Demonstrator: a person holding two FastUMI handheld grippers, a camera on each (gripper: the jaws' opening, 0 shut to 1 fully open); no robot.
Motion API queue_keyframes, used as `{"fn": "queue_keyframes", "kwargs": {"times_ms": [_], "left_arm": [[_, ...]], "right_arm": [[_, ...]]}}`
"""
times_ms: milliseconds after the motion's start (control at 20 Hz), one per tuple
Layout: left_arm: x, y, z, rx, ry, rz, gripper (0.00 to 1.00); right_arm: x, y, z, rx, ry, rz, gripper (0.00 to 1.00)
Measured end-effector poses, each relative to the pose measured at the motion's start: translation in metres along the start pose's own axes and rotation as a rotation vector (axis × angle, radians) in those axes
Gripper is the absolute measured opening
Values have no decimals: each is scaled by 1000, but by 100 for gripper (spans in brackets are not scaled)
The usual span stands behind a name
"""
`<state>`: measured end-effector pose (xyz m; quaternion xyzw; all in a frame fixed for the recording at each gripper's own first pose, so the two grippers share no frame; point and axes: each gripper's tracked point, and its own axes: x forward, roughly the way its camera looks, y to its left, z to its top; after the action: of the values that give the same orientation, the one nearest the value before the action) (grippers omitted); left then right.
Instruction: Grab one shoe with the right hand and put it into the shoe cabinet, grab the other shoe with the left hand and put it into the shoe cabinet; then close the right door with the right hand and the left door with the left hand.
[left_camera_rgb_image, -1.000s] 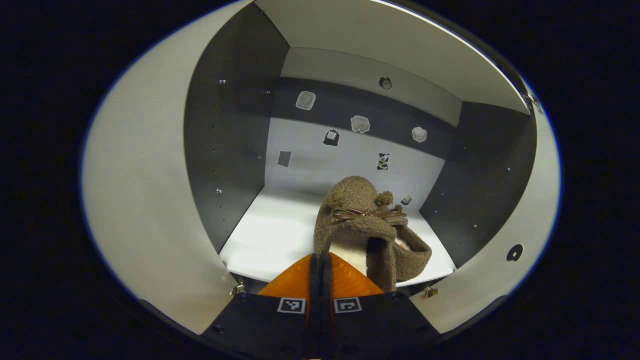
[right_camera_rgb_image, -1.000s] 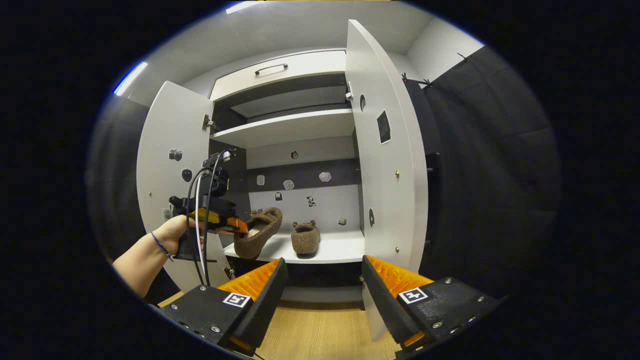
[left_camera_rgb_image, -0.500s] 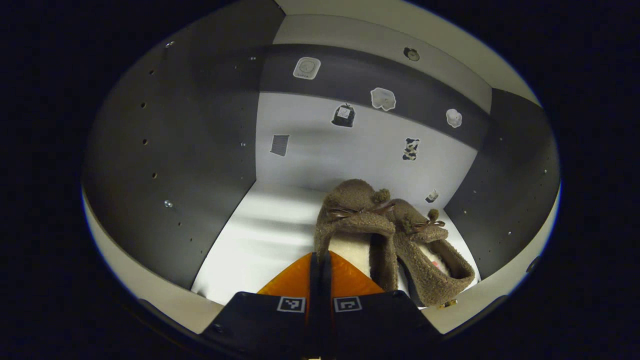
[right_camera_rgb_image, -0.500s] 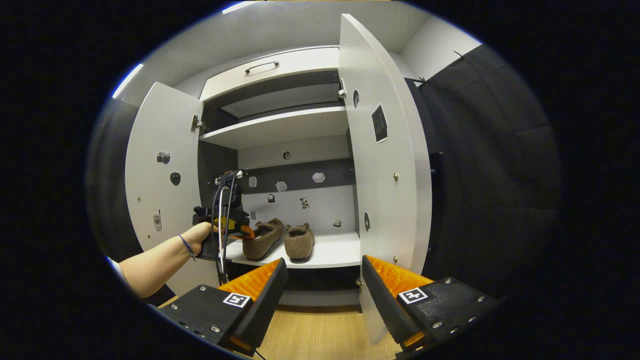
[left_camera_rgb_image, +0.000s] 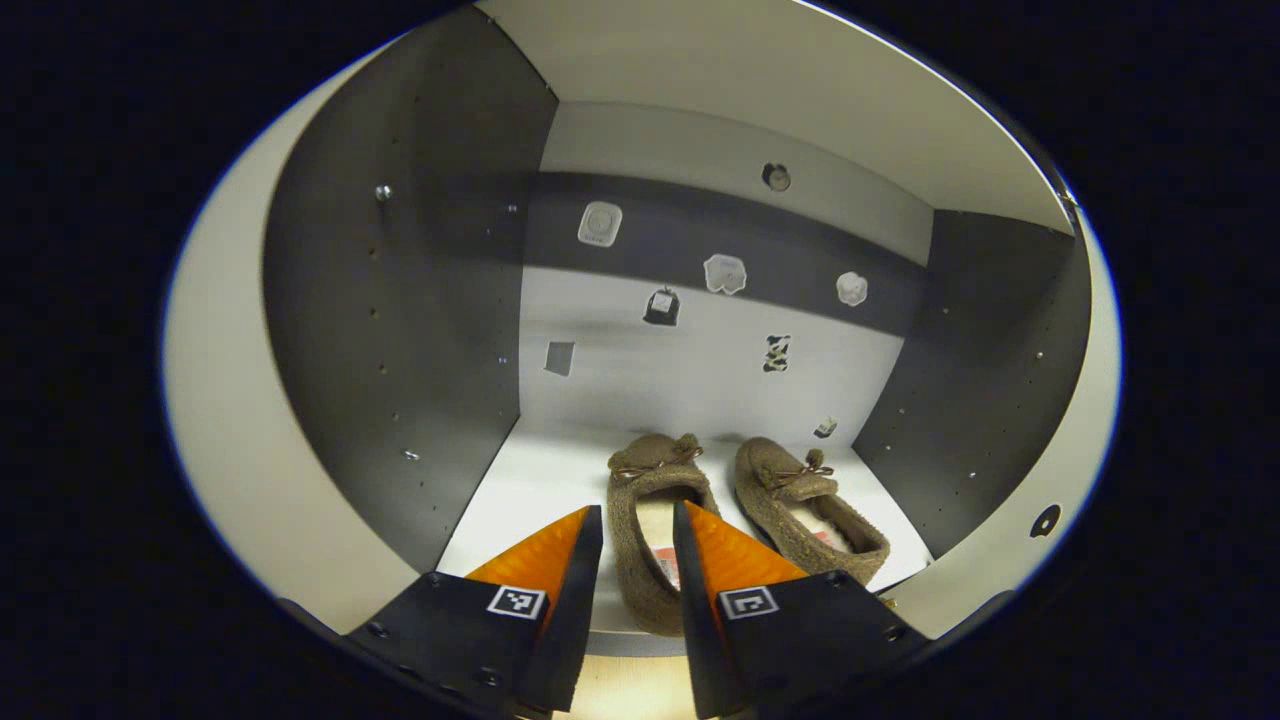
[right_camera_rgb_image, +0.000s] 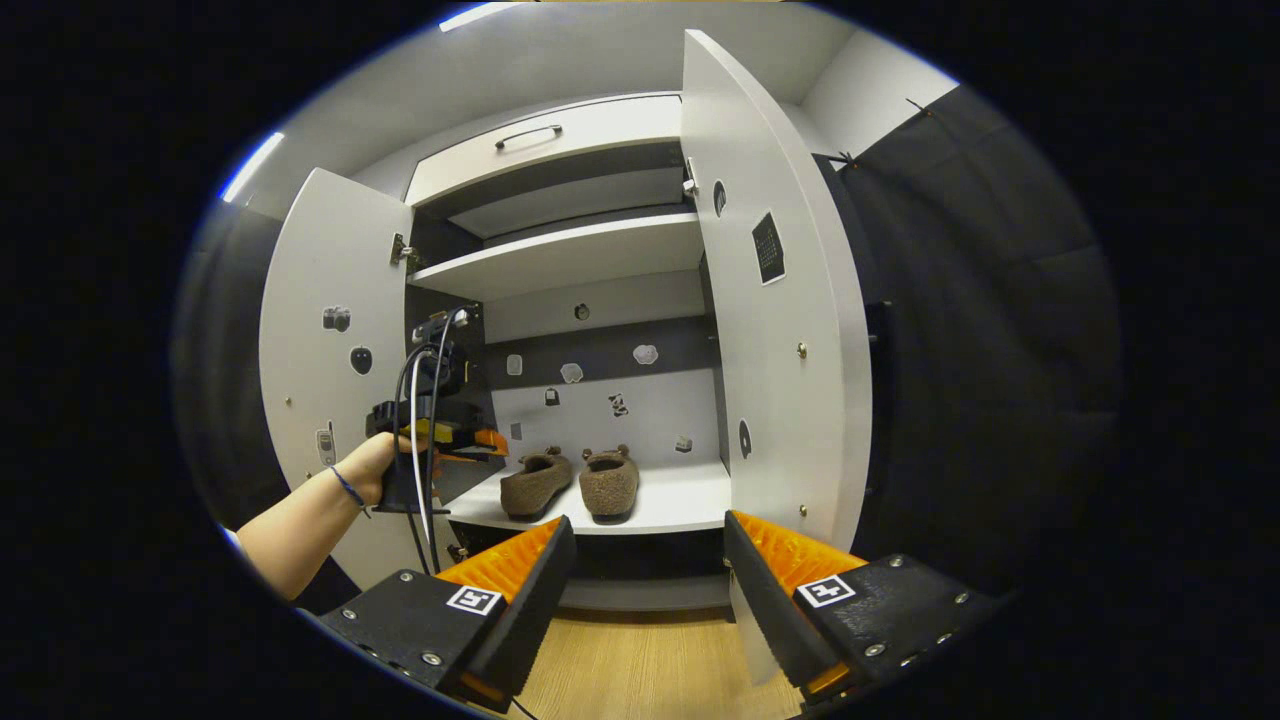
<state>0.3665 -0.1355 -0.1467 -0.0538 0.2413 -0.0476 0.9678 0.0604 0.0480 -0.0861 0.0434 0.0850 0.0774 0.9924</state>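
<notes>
Two fuzzy brown shoes stand side by side on the white lower shelf (left_camera_rgb_image: 530, 480) of the shoe cabinet, toes toward the back wall. In the left gripper view, the left shoe (left_camera_rgb_image: 648, 468) lies just beyond my left gripper (left_camera_rgb_image: 638, 515), which is open, with the shoe's heel showing in the gap between the fingers. The right shoe (left_camera_rgb_image: 800, 490) sits beside it. In the right gripper view, both shoes (right_camera_rgb_image: 535, 482) (right_camera_rgb_image: 610, 480) rest on the shelf, and the left gripper (right_camera_rgb_image: 485, 440) hovers open at their left, held by a hand (right_camera_rgb_image: 365, 475). My right gripper (right_camera_rgb_image: 648, 525) is open and holds nothing, well in front of the cabinet.
Both cabinet doors stand open: the left door (right_camera_rgb_image: 330, 380) behind the hand, the right door (right_camera_rgb_image: 780, 300) close to my right gripper. An upper shelf (right_camera_rgb_image: 570, 255) and a drawer (right_camera_rgb_image: 545, 145) sit above. Wooden floor (right_camera_rgb_image: 640, 660) lies below. Small stickers dot the back wall (left_camera_rgb_image: 700, 370).
My left gripper has opened and let go of the shoe, which now rests flat on the shelf beside the other one. The left gripper has drawn back a little. The right gripper has barely moved.
</notes>
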Motion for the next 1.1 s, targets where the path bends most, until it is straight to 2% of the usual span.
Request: {"fn": "queue_keyframes", "kwargs": {"times_ms": [100, 350, 450, 600, 700, 800, 900, 1100], "left_arm": [[-27, -8, 16, 19, -56, -23, 57], [-102, -25, 36, 41, -163, -60, 57], [-132, -30, 40, 61, -194, -79, 76], [-174, -34, 45, 89, -239, -94, 76], [-196, -34, 44, 87, -261, -96, 83], [-217, -29, 40, 81, -280, -98, 82], [-237, -21, 36, 85, -290, -93, 88], [-274, -6, 27, 77, -319, -99, 89]], "right_arm": [[-8, 0, 1, -7, -5, -1, 92], [-31, -15, 4, -24, -17, -32, 92], [-40, -28, 4, -33, -20, -54, 92], [-51, -54, 1, -48, -15, -104, 92], [-55, -74, -1, -56, -13, -145, 92], [-60, -93, -3, -61, -15, -182, 92], [-63, -117, -6, -80, -22, -228, 92], [-54, -159, -19, -89, -7, -301, 92]]}}
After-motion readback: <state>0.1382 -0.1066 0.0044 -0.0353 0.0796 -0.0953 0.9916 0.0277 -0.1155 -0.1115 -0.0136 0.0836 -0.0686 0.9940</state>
